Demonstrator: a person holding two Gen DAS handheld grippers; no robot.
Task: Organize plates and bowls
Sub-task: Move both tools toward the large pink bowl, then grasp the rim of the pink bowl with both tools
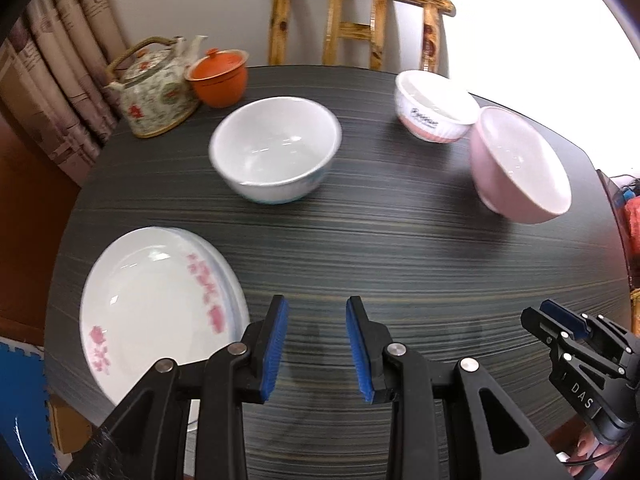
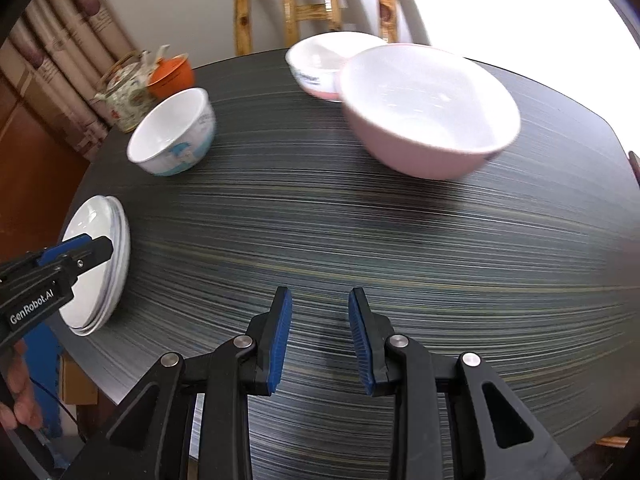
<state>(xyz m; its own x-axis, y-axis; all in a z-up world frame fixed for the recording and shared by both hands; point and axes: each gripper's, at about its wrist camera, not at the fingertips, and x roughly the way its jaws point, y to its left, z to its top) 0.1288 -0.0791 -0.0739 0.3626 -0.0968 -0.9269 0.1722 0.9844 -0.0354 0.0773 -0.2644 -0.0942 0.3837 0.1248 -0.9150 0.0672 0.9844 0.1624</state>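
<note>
Table: dark streaked laminate — matt
Bowls: glossy glazed ceramic
Chair, twelve o'clock: knotty varnished wood
Gripper pads: ribbed blue rubber

Both wrist views look steeply down, close over the table — sharing its bowls and plates.

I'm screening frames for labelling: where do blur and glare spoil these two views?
Left wrist view: the window area at upper right is blown out white; the plates are smeared. Right wrist view: the table grain streaks into lines, the pink bowl is soft-edged, and the same white glare fills the upper right.
</note>
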